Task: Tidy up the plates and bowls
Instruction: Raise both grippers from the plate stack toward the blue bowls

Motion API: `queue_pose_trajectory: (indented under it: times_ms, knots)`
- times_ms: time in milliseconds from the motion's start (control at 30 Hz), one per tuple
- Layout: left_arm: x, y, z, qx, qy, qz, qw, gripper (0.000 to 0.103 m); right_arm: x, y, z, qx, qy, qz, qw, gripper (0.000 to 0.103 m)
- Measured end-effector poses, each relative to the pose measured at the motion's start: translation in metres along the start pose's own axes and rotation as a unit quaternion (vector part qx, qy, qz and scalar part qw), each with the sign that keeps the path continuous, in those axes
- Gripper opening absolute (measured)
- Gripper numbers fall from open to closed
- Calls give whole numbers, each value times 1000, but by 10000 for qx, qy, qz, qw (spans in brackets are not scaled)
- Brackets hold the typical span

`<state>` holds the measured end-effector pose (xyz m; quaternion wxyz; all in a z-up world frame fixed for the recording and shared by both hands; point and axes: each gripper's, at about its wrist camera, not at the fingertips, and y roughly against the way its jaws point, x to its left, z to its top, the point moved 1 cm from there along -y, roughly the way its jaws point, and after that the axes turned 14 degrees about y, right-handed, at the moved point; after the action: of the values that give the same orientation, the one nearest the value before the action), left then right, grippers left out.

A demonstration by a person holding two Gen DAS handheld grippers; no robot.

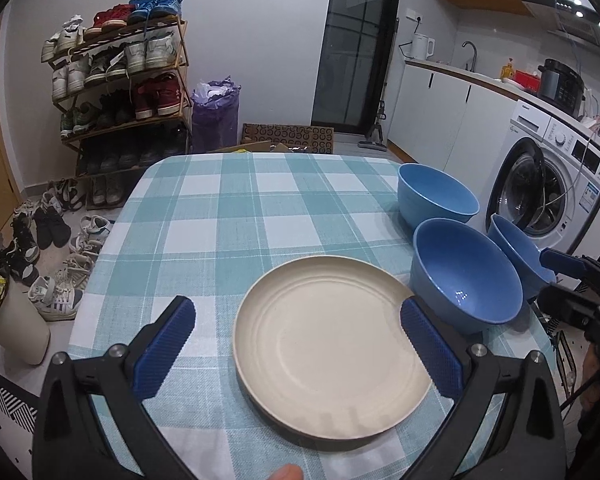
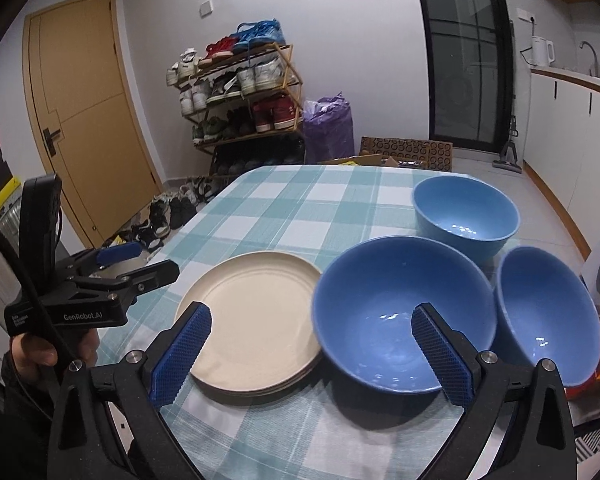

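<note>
the table under a teal-and-white checked cloth [image 1: 228, 224] carries a stack of round cream plates [image 2: 256, 320] toward its near edge, with three glossy blue bowls to the right of it: a large one [image 2: 400, 312] touching the stack's rim, a second [image 2: 466, 216] farther back, and a third [image 2: 548, 316] tilted at the table's right edge. the left gripper [image 1: 298, 344] is spread wide, empty, over the cream stack, its right pad above the rim. the right gripper [image 2: 312, 352] is likewise spread wide and empty, over the gap between the stack and the large bowl.
</note>
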<state>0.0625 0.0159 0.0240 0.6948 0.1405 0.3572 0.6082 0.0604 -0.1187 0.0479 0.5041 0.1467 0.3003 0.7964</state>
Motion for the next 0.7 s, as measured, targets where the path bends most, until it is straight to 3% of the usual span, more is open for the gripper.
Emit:
queue_pose_trajectory:
  times_ms: [700]
  knots:
    - [-63,-11,32,-210,-276,-90,9994,103,-83,45,5,-419,-322,-362,9979,102]
